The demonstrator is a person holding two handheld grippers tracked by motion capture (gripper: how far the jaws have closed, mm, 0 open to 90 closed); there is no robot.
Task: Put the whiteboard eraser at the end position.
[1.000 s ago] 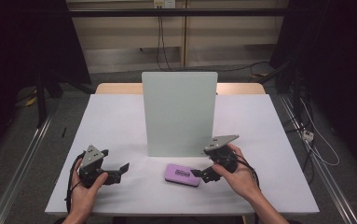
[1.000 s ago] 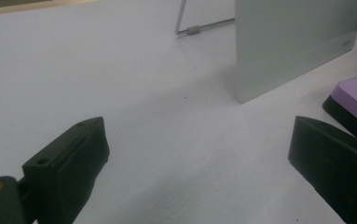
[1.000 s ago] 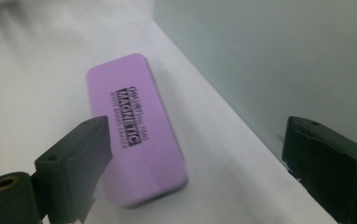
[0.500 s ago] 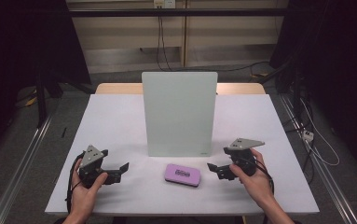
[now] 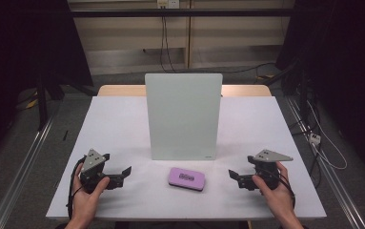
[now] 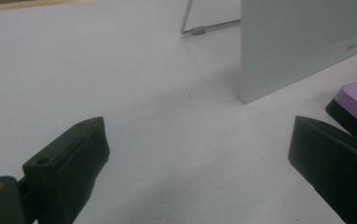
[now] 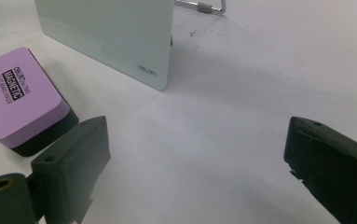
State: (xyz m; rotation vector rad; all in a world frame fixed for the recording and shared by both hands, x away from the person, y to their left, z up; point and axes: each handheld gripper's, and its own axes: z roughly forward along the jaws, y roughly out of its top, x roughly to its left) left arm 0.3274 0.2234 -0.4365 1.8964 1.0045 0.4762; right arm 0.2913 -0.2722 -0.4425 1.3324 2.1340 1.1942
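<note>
High view showed the purple magnetic eraser [image 5: 186, 178] lying flat on the surface [image 5: 123, 124] before the upright whiteboard [image 5: 183, 114], between both tools. Right tool [image 5: 232, 175] and left tool [image 5: 126, 170] stood spread, empty; next likely a grasp.

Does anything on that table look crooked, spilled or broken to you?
Nothing much stands out. The whiteboard stands upright on its wire stand, and the purple eraser lies flat in front of it, turned slightly askew to the board's edge. Both the left gripper and right gripper rest open, apart from the eraser.
</note>
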